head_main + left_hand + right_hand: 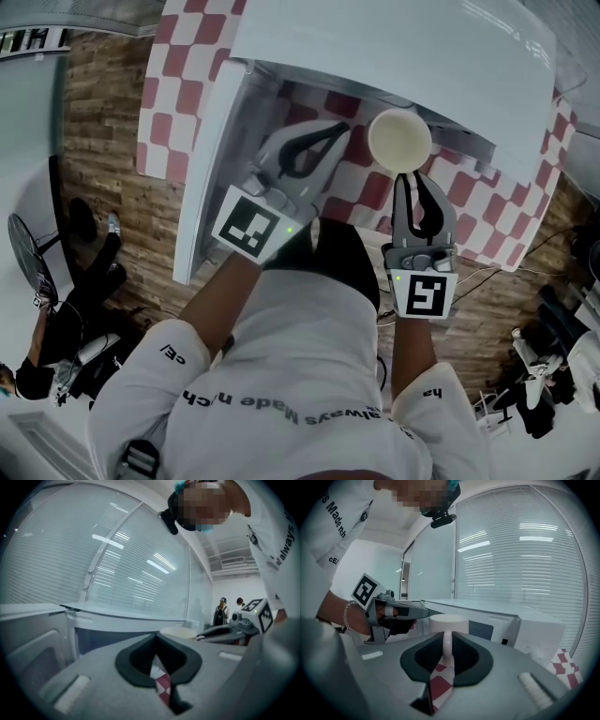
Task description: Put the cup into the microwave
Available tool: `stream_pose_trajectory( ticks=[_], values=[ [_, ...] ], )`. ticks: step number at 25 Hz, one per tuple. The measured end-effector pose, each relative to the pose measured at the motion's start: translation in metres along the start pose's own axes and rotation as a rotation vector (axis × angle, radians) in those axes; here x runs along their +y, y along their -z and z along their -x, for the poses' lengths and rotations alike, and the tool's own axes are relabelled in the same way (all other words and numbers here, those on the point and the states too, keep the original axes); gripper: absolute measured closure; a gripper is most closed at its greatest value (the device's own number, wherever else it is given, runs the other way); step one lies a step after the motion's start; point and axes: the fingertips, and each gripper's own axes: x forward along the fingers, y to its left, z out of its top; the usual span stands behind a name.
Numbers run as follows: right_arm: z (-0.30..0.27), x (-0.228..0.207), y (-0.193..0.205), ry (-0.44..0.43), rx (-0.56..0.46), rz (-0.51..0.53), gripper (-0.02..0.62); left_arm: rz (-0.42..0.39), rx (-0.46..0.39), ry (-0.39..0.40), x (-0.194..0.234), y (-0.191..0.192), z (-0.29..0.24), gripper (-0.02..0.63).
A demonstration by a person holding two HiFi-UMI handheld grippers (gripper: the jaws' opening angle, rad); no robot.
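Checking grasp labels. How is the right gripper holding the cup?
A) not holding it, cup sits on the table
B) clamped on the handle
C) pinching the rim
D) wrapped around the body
B: in the right gripper view the right gripper has its fingers shut on the thin handle of the cup, and the rim is clear of them.
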Motion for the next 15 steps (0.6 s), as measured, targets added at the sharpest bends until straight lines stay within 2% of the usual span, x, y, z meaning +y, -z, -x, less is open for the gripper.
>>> stream_pose_trajectory(
  ticks=[5,15],
  values=[
    [-0.017,-0.002,0.017,0.005,0.005,0.020,0.551,-0.017,-0.011,-0.029,0.010,0.012,-0.005,0.603],
    [-0.044,-0.011,0.043,0.018,0.011,0.015,0.551,-0.039,0.021,-0.050,0.030,0.042,-0.019,0.602]
  ],
)
